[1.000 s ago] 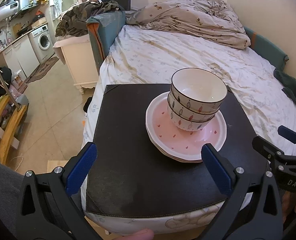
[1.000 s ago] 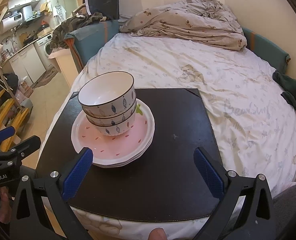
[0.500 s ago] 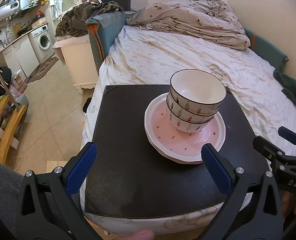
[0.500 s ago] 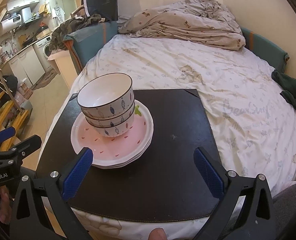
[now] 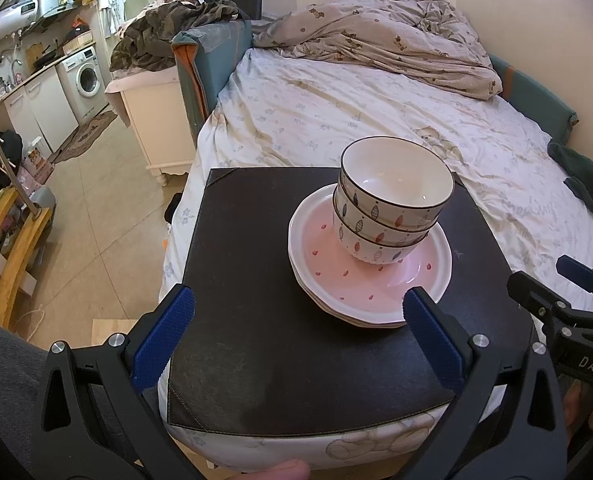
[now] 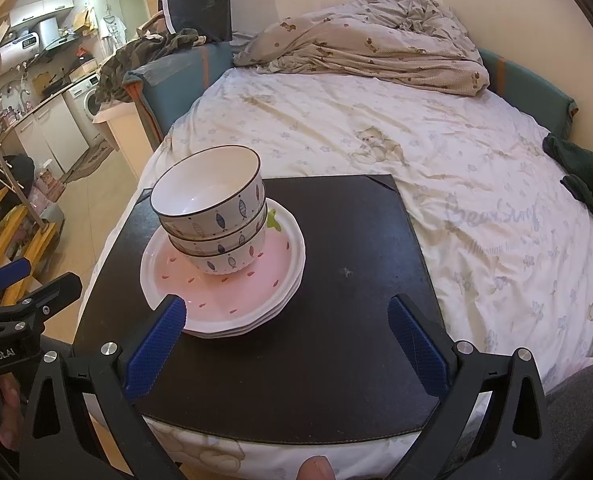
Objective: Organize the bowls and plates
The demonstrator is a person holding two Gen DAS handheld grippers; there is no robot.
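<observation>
Three white bowls with leaf and fish patterns are nested in a tilted stack on a pile of pink plates with white rims. The pile rests on a black mat laid at the foot of a bed. My left gripper is open, held back above the mat's near edge, its right pad close to the plates' rim. My right gripper is also open, its left pad just in front of the plates. Neither holds anything.
The bed stretches behind the mat, with a crumpled duvet at the far end and a dark green cloth at the right. Tiled floor, a cream cabinet and a kitchen area lie to the left.
Both grippers have drifted slightly back and up from the stack; the bowls and plates have stayed in place. Both stay open.
</observation>
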